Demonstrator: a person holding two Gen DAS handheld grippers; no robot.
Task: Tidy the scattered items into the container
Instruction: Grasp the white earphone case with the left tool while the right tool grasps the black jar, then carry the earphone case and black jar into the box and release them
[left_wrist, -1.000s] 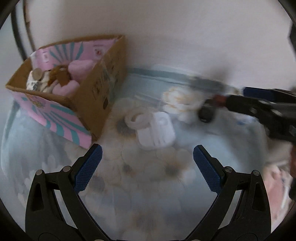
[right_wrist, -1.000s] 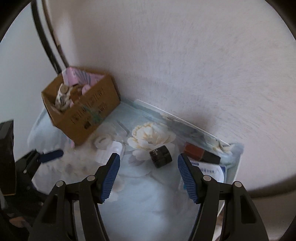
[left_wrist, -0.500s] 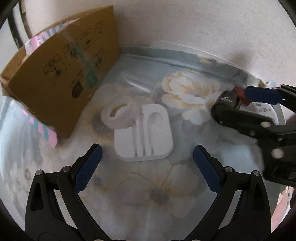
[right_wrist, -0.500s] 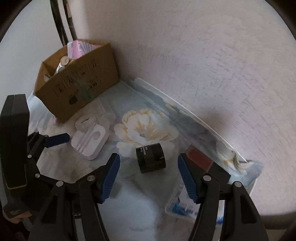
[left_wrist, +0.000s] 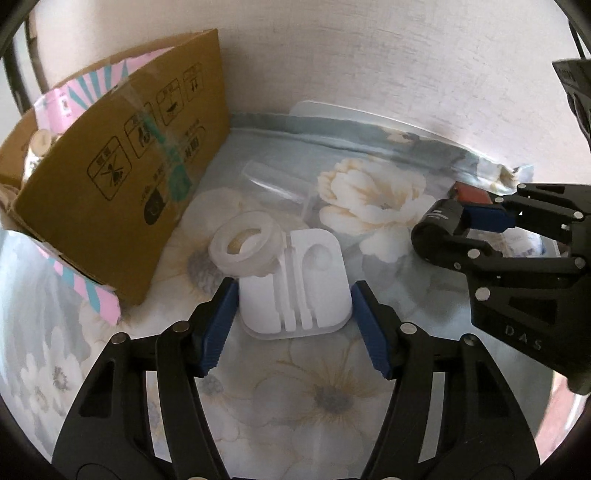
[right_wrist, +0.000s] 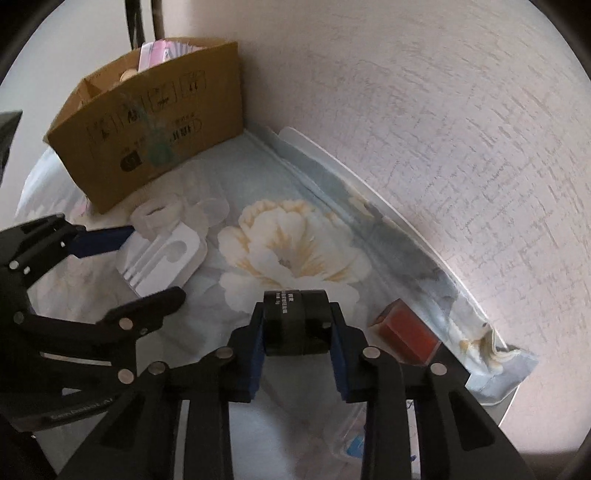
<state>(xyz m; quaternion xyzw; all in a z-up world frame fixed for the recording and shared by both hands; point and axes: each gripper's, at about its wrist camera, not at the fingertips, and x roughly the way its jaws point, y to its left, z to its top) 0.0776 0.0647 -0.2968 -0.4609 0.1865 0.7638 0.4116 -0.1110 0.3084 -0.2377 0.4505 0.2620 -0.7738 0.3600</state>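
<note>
Floral cloth (left_wrist: 325, 398), pale blue with big cream blooms, covers the surface and runs back to a rough plastered wall (right_wrist: 461, 129); where the cloth meets the wall, a pale rim of the surface beneath shows. Against that wall stands the box (left_wrist: 122, 206), brown card with a pink and teal striped lining, its open top showing a few items inside that are too blurred to name. Just right of the box lies a tape roll (left_wrist: 245, 245), flat on its side with the hole facing up, and it touches the far left corner of a white tray (left_wrist: 295, 284). The tray is a squarish moulded insert lying flat, its grooves running away from the left wrist camera toward the wall. The left gripper (left_wrist: 293, 317) has its blue pads set on either side of the tray's near end, close to its edges but with a slim gap on the right, so the jaws are apart. Behind the tape, between box and large bloom, a clear cup (left_wrist: 275, 182) lies on its side. Well right of the box, the right gripper (right_wrist: 297, 345) is clamped on a black jar (right_wrist: 295, 317), which lies on its side with its round axis across the pads. Beyond the jar, farther from the box, sits a red block (right_wrist: 406, 334).
</note>
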